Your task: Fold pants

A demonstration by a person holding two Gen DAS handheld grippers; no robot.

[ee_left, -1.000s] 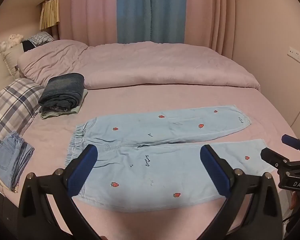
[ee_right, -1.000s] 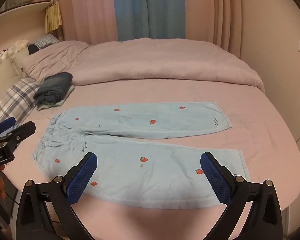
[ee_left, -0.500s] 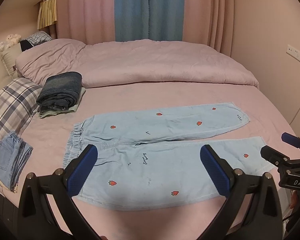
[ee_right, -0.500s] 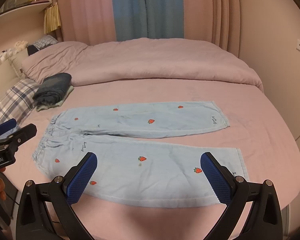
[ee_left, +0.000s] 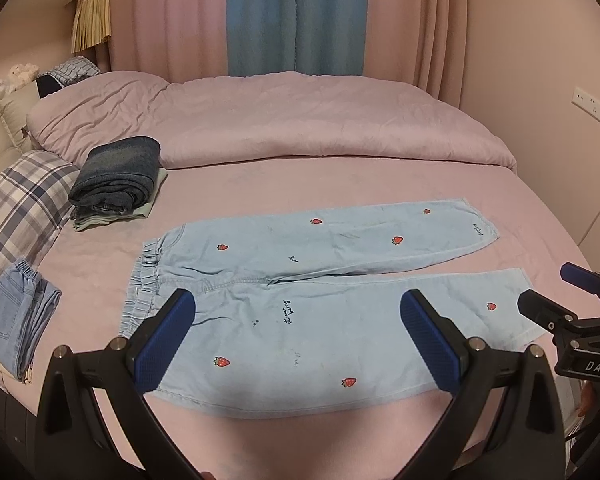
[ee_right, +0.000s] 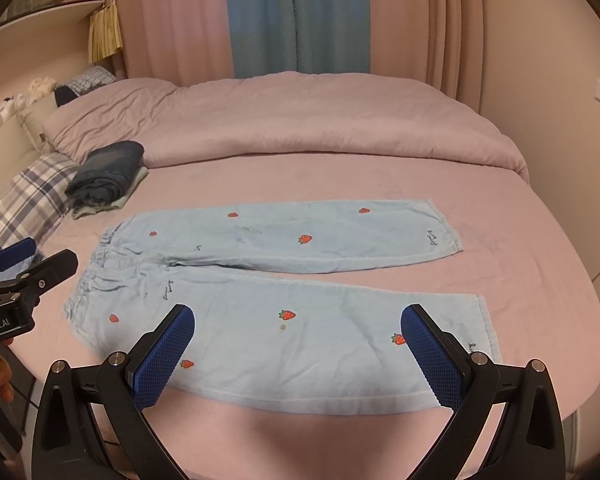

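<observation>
The light-blue strawberry-print pants [ee_left: 320,304] are lying flat on the pink bedsheet [ee_left: 380,176], unfolded, with the two legs spread apart in a narrow V. The elastic waistband [ee_left: 144,280] is pointing toward the plaid pillow [ee_left: 20,204], and the cuffs are lying at the opposite end from that pillow. A stack of folded dark jeans [ee_left: 118,176] is sitting beyond the waistband, apart from the pants, and another folded light denim garment [ee_left: 16,316] is resting just below the plaid pillow.

The left gripper [ee_left: 298,332] is hovering above the near leg with its blue pads spread wide, grasping nothing. The right gripper [ee_right: 298,344] is doing the same nearer the cuff end, its fingers also released and empty.

The fabric is looking thin, soft and light, probably a washed cotton or light denim, so it is likely going to drape and sag rather than hold a shape, and a single-layer pinch may slip or drag a wrinkle along the sheet. The sturdier places to take hold are seeming to be the gathered waistband on the near side and the hemmed near cuff [ee_right: 480,332], where the cloth is thicker. Lifting both ends together should carry the near leg over the far leg [ee_right: 300,236] evenly; pinching mid-leg would probably let the ends trail.
</observation>
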